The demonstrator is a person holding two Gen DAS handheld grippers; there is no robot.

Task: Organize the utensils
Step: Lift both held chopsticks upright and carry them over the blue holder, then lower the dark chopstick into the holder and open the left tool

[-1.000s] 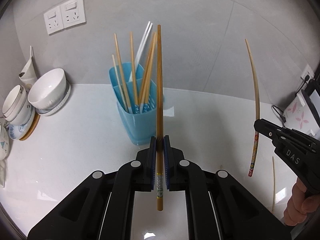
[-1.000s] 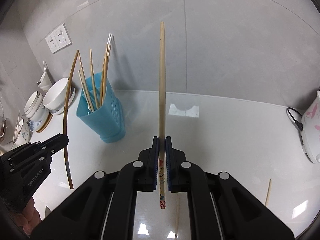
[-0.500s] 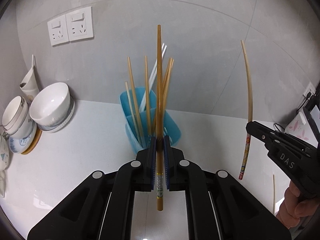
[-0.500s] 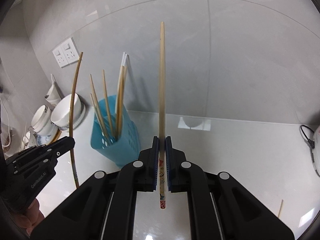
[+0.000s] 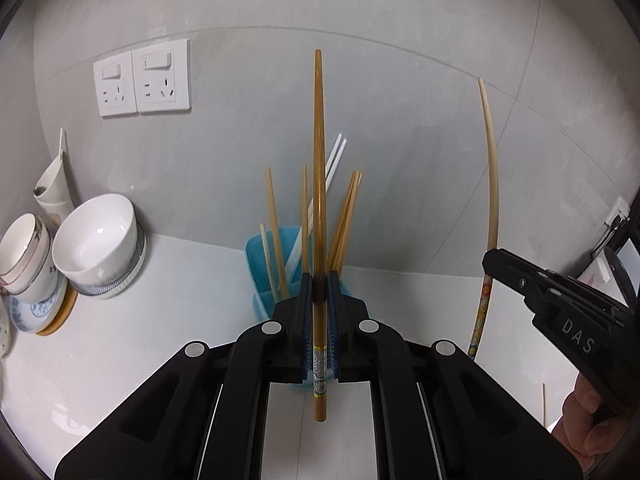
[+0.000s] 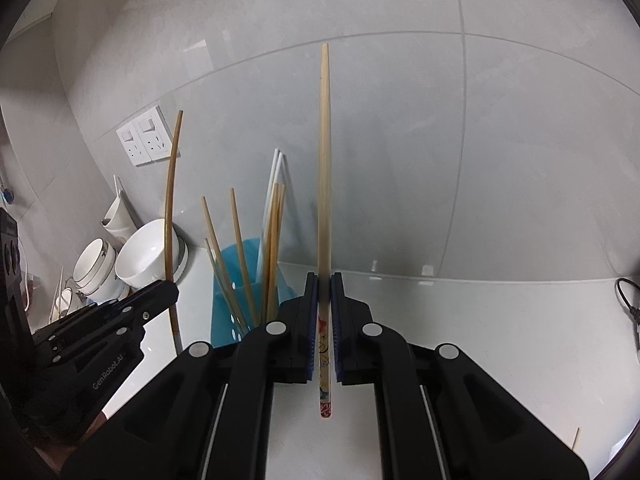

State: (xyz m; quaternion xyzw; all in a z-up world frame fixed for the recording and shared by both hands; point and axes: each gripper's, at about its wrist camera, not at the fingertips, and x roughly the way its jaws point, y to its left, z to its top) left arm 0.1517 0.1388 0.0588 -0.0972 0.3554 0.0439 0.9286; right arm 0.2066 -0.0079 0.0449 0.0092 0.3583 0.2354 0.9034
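My left gripper (image 5: pixel 319 292) is shut on a dark brown chopstick (image 5: pixel 319 168) that points up and away. Right behind it stands a blue utensil holder (image 5: pixel 258 264) with several chopsticks in it. My right gripper (image 6: pixel 324 292) is shut on a pale chopstick (image 6: pixel 324 152) with a patterned end. The blue holder (image 6: pixel 228 264) sits to its lower left in the right wrist view. Each gripper shows in the other's view: the right one (image 5: pixel 490 258) with its pale chopstick (image 5: pixel 491 168), the left one (image 6: pixel 170 286) with its brown chopstick (image 6: pixel 171 200).
White bowls (image 5: pixel 98 236) and cups (image 5: pixel 24 256) stand stacked at the left on the white counter (image 5: pixel 168 300). Wall sockets (image 5: pixel 142 78) sit on the grey wall. A loose chopstick (image 5: pixel 543 404) lies on the counter at the far right. A black cable (image 6: pixel 628 304) lies at the right.
Both grippers have moved closer to the blue holder and tilted up, each still holding its chopstick. The holder now sits lower in both views, partly behind the fingers.
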